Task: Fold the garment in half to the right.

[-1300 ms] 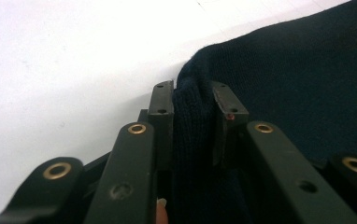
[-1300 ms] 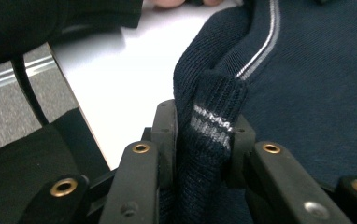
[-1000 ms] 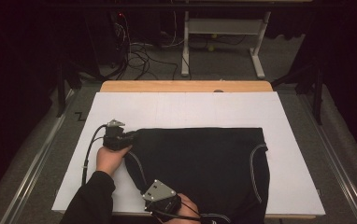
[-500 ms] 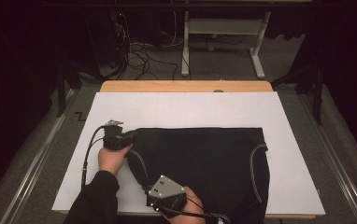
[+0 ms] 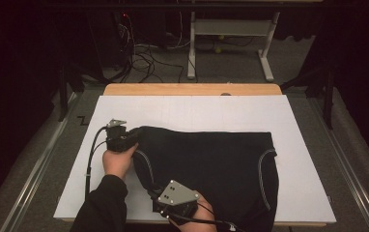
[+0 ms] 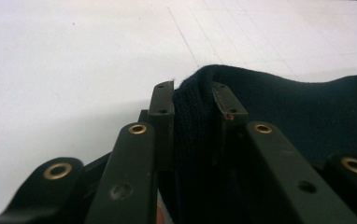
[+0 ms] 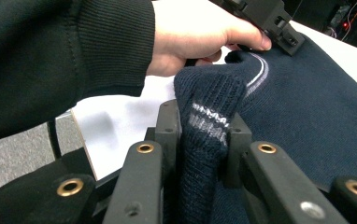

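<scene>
A dark navy knitted garment (image 5: pixel 211 164) with thin pale stripes lies across the white board (image 5: pixel 192 113). My left gripper (image 5: pixel 133 137) is shut on the garment's far left corner; in the left gripper view the ribbed knit (image 6: pixel 193 126) is pinched between the two jaws and lifted off the board. My right gripper (image 5: pixel 159 202) is shut on the near left corner, where the striped ribbed edge (image 7: pixel 207 123) stands bunched between its jaws. The other hand (image 7: pixel 200 32) and its gripper (image 7: pixel 270 18) show beyond it, holding the same edge.
The board (image 6: pixel 74 56) rests on a wooden table (image 5: pixel 192 89). Metal rails (image 5: pixel 33 169) run along both sides. Behind the table are cables (image 5: pixel 141 55) on the floor and a white stand's legs (image 5: pixel 228 34). Bare board lies left and beyond the garment.
Both grippers have risen a little with the garment's left edge, which now lifts off the board. The right gripper has shifted slightly right and forward.
</scene>
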Tool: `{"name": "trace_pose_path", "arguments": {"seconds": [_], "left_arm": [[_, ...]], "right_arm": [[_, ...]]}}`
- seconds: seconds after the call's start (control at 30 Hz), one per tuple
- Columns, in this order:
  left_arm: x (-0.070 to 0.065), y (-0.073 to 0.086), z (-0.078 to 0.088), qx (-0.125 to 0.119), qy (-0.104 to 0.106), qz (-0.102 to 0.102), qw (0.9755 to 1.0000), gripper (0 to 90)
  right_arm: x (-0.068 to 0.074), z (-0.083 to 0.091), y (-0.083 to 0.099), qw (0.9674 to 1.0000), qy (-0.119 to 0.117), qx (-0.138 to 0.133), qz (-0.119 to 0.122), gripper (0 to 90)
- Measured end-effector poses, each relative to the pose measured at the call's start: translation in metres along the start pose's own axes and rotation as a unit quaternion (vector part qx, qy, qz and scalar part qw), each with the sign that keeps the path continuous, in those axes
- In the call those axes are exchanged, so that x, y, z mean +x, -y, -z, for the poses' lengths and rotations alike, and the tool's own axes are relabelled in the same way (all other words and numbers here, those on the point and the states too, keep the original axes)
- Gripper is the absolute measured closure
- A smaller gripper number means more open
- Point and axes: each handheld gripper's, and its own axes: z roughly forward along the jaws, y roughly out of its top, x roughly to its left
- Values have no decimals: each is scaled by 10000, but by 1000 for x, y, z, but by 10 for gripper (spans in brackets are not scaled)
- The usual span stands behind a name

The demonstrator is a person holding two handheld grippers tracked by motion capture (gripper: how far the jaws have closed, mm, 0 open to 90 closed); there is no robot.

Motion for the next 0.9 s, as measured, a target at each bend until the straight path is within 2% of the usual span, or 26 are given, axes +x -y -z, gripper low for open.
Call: {"name": "trace_pose_path", "arguments": {"seconds": [0.17,0.43,0.57,0.67,0.9], "left_arm": [[0,-3,-1,-74,49,-33,10000,696],[2,-9,-4,-149,82,45,9998,697],[3,-12,-2,-322,162,48,9993,698],[3,-14,-2,-329,178,57,9993,702],[9,-16,-3,-308,122,79,9994,702]], "right_arm": [[-2,-2,-1,10000,-17,-31,-25,750],[1,-6,-5,10000,50,-13,19,751],[2,-9,-9,10000,61,16,68,751],[3,-11,-12,9999,69,25,139,751],[2,-16,-14,9998,91,52,140,751]]}}
